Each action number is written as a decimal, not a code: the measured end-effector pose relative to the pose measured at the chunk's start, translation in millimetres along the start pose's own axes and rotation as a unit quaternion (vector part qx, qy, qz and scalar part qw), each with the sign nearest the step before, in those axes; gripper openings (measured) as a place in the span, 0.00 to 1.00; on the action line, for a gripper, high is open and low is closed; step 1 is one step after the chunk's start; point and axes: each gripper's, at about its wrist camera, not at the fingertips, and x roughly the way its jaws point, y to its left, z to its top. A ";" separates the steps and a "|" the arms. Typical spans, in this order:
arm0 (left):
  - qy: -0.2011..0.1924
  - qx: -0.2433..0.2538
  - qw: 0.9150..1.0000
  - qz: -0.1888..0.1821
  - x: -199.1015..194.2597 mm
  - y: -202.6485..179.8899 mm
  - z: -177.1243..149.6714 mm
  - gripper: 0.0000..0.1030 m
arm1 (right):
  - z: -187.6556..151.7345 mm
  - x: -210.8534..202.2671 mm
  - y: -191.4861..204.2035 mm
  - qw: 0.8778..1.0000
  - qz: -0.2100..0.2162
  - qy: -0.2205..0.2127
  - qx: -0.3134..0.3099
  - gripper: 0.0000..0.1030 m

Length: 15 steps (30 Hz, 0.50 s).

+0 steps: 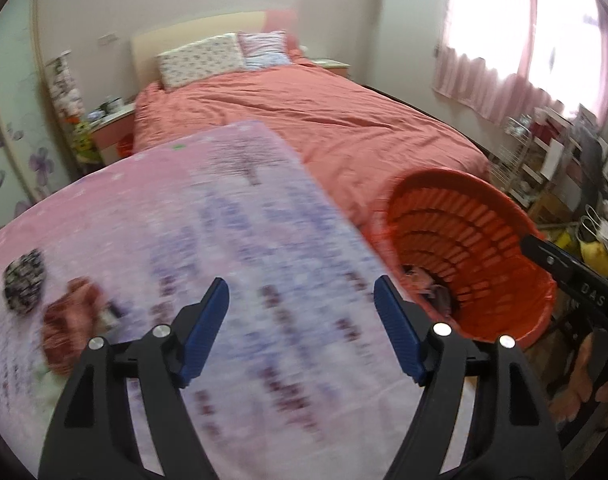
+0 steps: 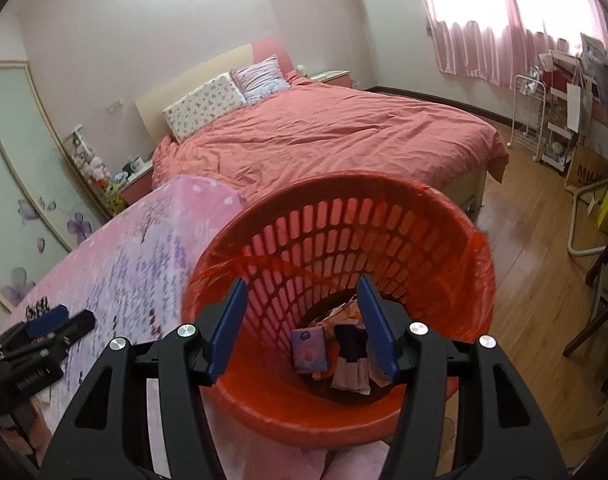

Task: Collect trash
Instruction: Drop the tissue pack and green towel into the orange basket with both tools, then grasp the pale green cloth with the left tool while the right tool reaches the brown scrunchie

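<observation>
Lying left of open left fingers [image 1: 210, 316]: trash [image 1: 70, 330].

Daylight through pink curtained window [image 1: 543, 40], blown out white. Room evenly bright, shadows soft. Left wrist view motion-blurred across the patterned cloth [image 1: 224, 260]; right wrist view sharp. Fisheye bending, dark vignette at corners.

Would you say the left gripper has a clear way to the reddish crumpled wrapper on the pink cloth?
Probably yes: the left gripper is open and empty, and the reddish wrapper lies uncovered on the cloth, off to its left, nothing between.
</observation>
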 end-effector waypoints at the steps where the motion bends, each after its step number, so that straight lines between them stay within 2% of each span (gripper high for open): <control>1: -0.002 -0.009 1.000 0.007 -4.5 12.7 -3.4 0.71 | -1.8 -0.6 5.4 1.000 0.001 0.002 -0.006 0.56; 8: -0.010 -0.059 0.997 0.055 -32.2 90.5 -22.0 0.71 | -19.3 -5.5 45.5 0.998 0.012 0.015 -0.052 0.56; 10: -0.010 -0.084 0.993 0.078 -40.0 123.1 -29.3 0.71 | -25.2 -4.4 59.5 0.998 0.020 0.021 -0.064 0.56; 15: -0.001 -0.130 0.987 0.097 -53.0 171.7 -51.5 0.71 | -40.5 1.5 95.9 0.993 0.040 0.038 -0.100 0.56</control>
